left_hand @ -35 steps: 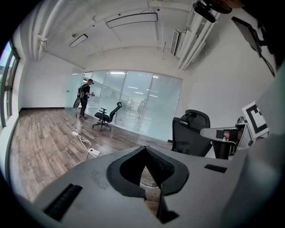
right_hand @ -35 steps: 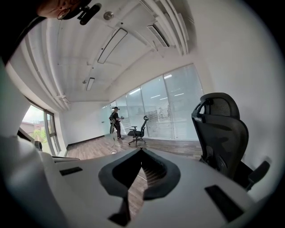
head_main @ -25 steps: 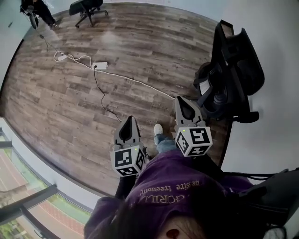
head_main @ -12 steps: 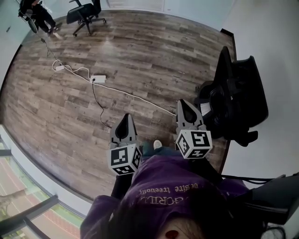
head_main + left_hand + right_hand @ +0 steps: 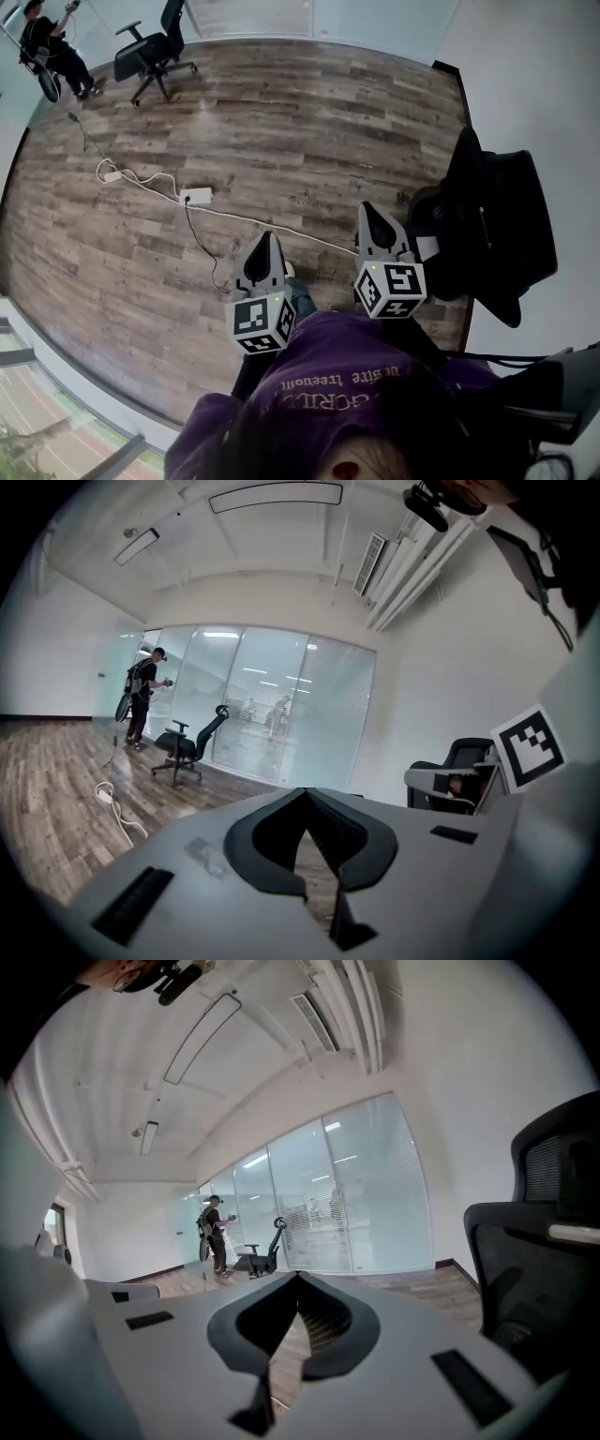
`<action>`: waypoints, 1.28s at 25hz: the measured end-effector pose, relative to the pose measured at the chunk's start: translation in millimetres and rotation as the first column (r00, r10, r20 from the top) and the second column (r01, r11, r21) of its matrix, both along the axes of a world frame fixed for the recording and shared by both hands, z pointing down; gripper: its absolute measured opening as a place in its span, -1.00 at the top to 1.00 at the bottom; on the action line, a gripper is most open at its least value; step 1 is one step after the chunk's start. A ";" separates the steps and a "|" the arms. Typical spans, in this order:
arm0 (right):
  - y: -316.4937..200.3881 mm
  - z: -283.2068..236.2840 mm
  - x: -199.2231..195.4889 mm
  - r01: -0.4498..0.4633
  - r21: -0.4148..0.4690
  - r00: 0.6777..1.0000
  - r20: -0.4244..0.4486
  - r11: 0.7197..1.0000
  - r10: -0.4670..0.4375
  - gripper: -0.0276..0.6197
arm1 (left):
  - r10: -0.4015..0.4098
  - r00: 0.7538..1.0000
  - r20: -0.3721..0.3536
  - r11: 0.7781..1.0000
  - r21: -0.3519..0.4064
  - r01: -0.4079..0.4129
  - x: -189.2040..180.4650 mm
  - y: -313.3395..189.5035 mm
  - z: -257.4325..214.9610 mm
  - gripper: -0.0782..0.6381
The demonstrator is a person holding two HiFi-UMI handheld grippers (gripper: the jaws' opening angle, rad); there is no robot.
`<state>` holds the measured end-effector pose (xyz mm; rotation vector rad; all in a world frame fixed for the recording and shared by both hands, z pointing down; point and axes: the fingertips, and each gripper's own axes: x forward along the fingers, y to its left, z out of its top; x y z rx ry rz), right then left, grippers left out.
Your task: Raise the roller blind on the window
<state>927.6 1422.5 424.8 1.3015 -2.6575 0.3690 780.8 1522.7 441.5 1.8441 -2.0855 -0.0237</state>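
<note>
Left hand-held gripper point(image 5: 266, 238) and right hand-held gripper point(image 5: 368, 209) pressed together, empty. Black chair point(image 5: 497, 225) close on your right; cable point(image 5: 253, 223) crosses wood floor point(image 5: 281, 112).

the left tongs point(image 5: 306, 803) are closed tip to tip, with nothing between them. beyond them, on the wooden floor point(image 5: 56, 761), a black office chair point(image 5: 190, 747) stands before a glass partition point(image 5: 281, 714). a person point(image 5: 142, 694) stands just left of the chair, and a white cable point(image 5: 114, 808) lies nearer.

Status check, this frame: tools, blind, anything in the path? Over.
Left tool shut, empty. Right tool shut, empty. Roller blind not in view. White cable across floor ahead, black chair at right.
</note>
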 end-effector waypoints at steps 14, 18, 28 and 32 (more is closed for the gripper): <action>-116.9 -1.1 -145.1 -0.109 0.020 0.994 0.002 0.994 0.109 0.92 | 0.094 0.994 0.061 0.996 0.005 -0.094 -170.1 -135.5 4.5 0.78; -152.3 3.8 -157.9 -0.135 0.002 0.991 -0.023 0.991 0.135 0.92 | 0.105 0.994 0.031 0.994 -0.013 -0.105 -184.8 -170.2 14.4 0.78; -270.9 12.8 -237.0 -0.085 -0.009 0.996 -0.012 0.996 0.084 0.92 | 0.072 0.996 0.046 0.997 -0.033 -0.070 -252.9 -274.0 19.5 0.78; -335.7 7.4 -273.1 -0.047 -0.003 0.999 -0.018 0.999 0.047 0.92 | 0.056 0.996 0.063 0.998 -0.019 -0.055 -287.0 -339.3 7.7 0.78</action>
